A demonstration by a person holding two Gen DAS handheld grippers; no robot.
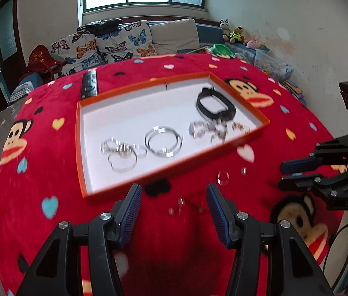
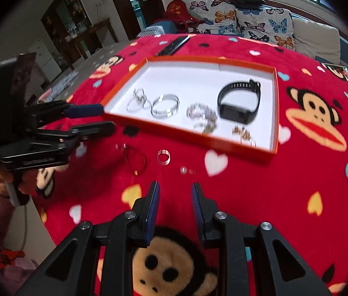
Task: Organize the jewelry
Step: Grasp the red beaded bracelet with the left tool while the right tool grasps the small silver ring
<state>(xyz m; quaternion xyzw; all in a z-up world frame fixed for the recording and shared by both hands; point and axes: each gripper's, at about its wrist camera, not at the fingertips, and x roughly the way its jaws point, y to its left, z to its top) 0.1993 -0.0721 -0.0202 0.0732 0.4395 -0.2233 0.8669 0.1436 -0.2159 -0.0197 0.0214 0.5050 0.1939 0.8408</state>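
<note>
An orange tray with a white floor lies on the red blanket. It holds a black watch band, silver bangles, silver rings, a chain bracelet and gold pieces. On the blanket in front of the tray lie a wide silver ring, a small ring and a thin red loop. My left gripper is open and empty near the tray's corner. My right gripper is open a little, with nothing between its fingers.
A black remote lies beyond the tray. A person's hand holds the left gripper at the table's edge. A sofa with butterfly cushions stands behind the table. Toys and bins sit at the far right.
</note>
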